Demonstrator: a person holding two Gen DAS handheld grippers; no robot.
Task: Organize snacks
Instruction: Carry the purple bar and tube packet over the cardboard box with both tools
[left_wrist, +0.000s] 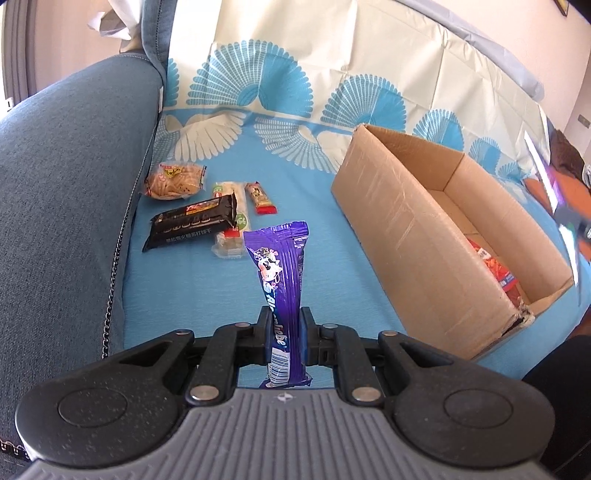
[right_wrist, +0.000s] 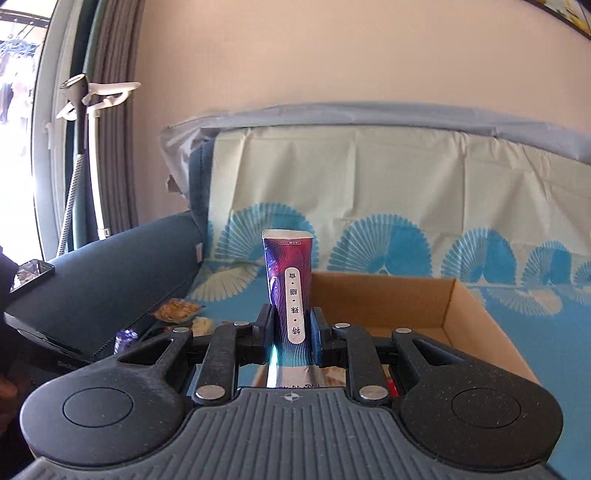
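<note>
Left gripper (left_wrist: 284, 334) clamps a purple packet (left_wrist: 280, 273); only its view shows loose snacks (left_wrist: 207, 218); right gripper (right_wrist: 293, 332) pinches a striped sachet (right_wrist: 291, 288) before the box (right_wrist: 465, 306).

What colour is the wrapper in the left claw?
Purple, with white lettering and a cartoon cow, on the snack bar. Shows best in the left wrist view.

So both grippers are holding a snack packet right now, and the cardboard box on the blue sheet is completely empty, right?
Not quite: the cardboard box is not empty. The left wrist view shows a red and orange snack packet lying inside it near one end. The rest holds: the left gripper is closed on a purple candy packet, the right gripper on a purple and red packet, and the box sits on the blue sheet.
</note>
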